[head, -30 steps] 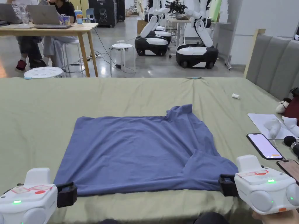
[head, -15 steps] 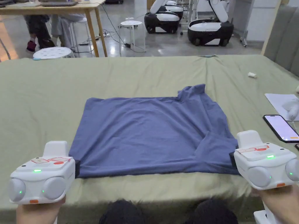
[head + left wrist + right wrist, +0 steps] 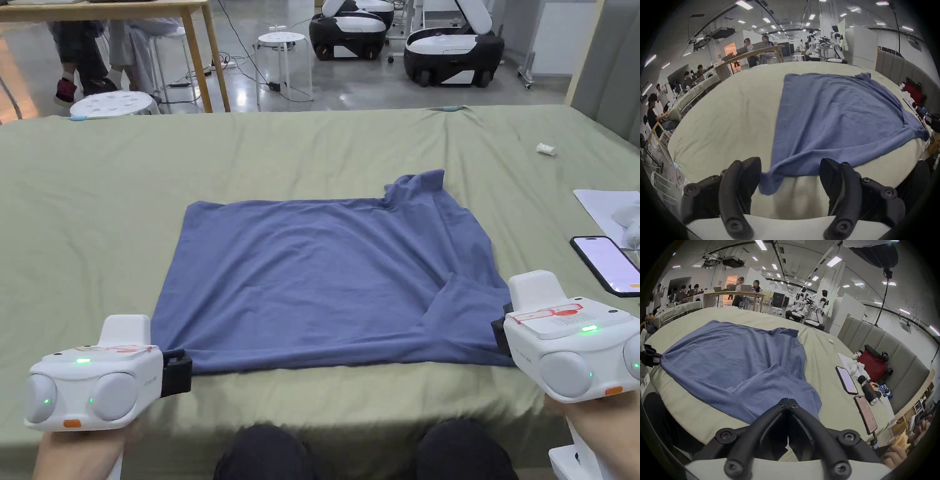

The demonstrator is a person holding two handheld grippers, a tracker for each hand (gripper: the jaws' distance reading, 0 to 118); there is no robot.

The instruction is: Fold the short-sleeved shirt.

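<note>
While blue shirt [image 3: 325, 281] lies flat | left hand-held gripper [image 3: 790, 177] gapes | right hand-held gripper [image 3: 788, 400] pinches it

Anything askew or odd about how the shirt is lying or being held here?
Yes. The left tool is open, with the blue shirt corner loose between its jaws, while the right tool is shut on the opposite corner. The far right sleeve is bunched up rather than flat.

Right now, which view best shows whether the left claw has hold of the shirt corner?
The left gripper view: the left claw stands open, the shirt corner loose between. The head view hides the tips; the right gripper view shows it far off.
</note>
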